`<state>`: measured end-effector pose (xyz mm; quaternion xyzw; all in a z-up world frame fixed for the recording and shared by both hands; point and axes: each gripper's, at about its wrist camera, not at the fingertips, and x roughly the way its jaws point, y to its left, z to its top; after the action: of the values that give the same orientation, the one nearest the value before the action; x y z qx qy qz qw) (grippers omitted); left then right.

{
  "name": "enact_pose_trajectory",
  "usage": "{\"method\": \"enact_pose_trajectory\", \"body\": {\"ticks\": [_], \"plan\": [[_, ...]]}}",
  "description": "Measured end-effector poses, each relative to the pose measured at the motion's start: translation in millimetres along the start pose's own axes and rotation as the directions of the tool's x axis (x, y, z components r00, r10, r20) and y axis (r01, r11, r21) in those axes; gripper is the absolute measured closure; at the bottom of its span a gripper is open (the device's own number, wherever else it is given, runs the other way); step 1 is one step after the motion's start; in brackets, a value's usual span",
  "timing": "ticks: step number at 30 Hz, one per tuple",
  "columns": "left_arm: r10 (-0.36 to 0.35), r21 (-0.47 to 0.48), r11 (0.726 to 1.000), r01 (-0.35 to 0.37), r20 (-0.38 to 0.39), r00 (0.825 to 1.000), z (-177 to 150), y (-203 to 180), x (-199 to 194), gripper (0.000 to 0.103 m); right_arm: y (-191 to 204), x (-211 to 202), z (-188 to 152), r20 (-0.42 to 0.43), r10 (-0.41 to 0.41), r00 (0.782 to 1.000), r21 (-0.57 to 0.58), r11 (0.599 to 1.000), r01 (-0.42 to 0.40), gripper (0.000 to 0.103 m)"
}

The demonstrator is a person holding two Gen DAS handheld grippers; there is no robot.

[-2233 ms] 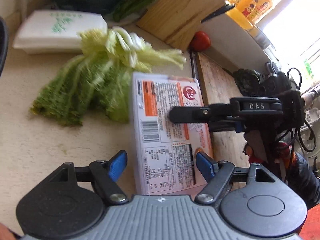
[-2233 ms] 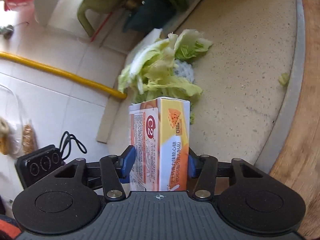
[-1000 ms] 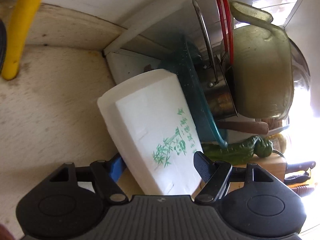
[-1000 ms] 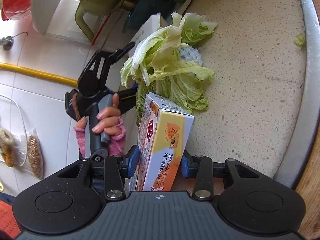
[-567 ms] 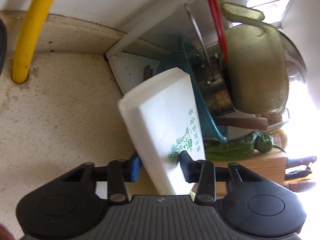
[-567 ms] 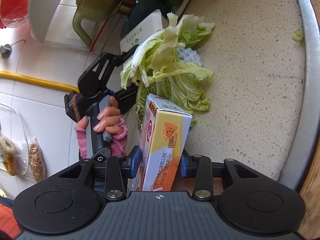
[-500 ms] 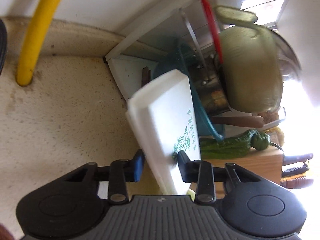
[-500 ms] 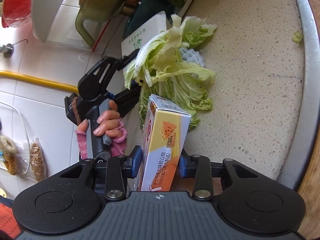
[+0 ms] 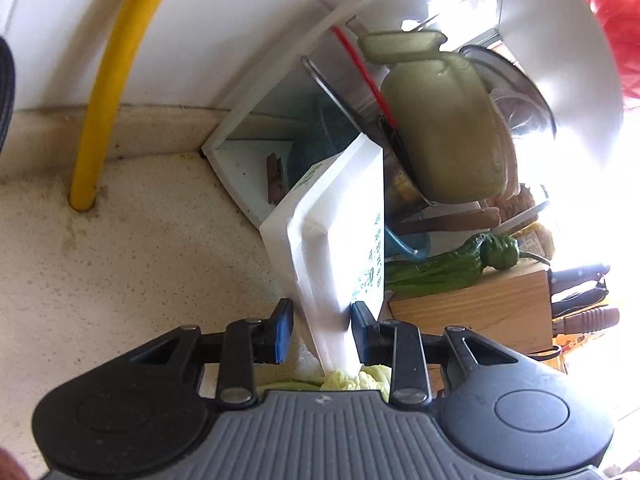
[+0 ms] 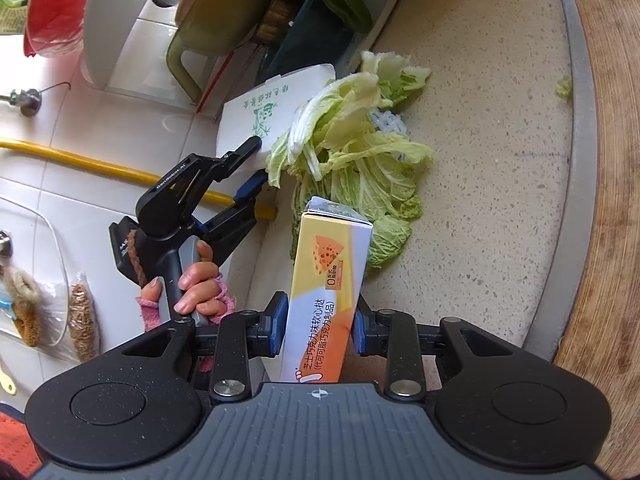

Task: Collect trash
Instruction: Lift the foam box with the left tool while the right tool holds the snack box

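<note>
White foam box (image 9: 340, 232), green bamboo print, lifted on edge above speckled table (image 9: 120, 260); left gripper (image 9: 320, 330) jaws closing on it. Yellow-orange cheese-picture carton (image 10: 328, 292), upright; right gripper (image 10: 318, 330) jaws closing on it.

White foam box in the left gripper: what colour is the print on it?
Green, a bamboo-and-panda design on the white foam box; clearest in the right wrist view.

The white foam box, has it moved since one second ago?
Yes. The foam box, gripped by the left gripper, has risen off the counter and tipped on edge, now above the cabbage.
</note>
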<state>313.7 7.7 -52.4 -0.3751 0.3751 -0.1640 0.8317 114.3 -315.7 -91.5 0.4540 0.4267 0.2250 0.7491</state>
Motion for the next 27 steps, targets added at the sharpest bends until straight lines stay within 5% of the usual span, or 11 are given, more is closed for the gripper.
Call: {"method": "enact_pose_trajectory", "body": {"ticks": [11, 27], "plan": [[0.088, 0.16, 0.983, -0.09, 0.022, 0.996, -16.5, -12.6, -53.6, 0.074, 9.5, -23.9, 6.7, 0.09, -0.026, 0.996, -0.03, 0.999, 0.028, 0.066], [0.135, 0.186, 0.971, -0.148, 0.083, 0.987, -55.5, -9.6, -123.1, 0.075, 29.3, -39.5, 10.1, 0.1, 0.001, 0.995, -0.136, 0.991, 0.013, 0.067]]}}
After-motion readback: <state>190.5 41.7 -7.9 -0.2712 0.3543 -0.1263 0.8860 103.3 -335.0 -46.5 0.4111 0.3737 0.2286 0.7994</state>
